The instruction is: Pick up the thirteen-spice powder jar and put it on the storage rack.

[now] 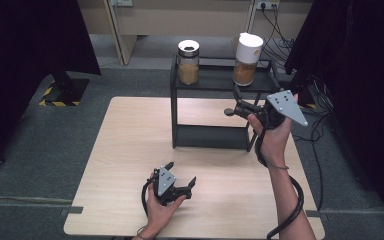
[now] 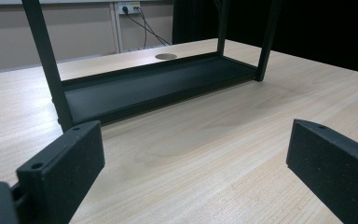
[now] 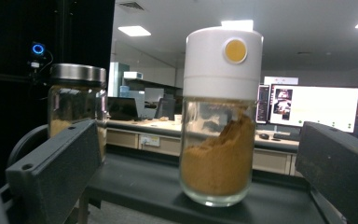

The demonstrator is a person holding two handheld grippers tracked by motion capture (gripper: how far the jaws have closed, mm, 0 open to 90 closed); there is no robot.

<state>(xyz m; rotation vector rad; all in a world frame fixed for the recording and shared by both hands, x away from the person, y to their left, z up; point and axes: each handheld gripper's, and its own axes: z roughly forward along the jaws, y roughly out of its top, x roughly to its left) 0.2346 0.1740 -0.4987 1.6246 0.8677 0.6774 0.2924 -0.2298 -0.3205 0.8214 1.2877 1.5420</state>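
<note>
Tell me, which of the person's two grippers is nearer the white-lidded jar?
Right. The right gripper is raised just in front of the white-lidded jar on the black shelf; the left gripper sits low near the table's front edge.

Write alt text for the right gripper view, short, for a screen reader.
A glass jar with a white lid, part full of brown powder, stands on a black shelf straight ahead, framed between the open black jaws of the right gripper, which do not touch it. A second jar with a metal lid stands to its left; an office with lit monitors lies behind.
</note>
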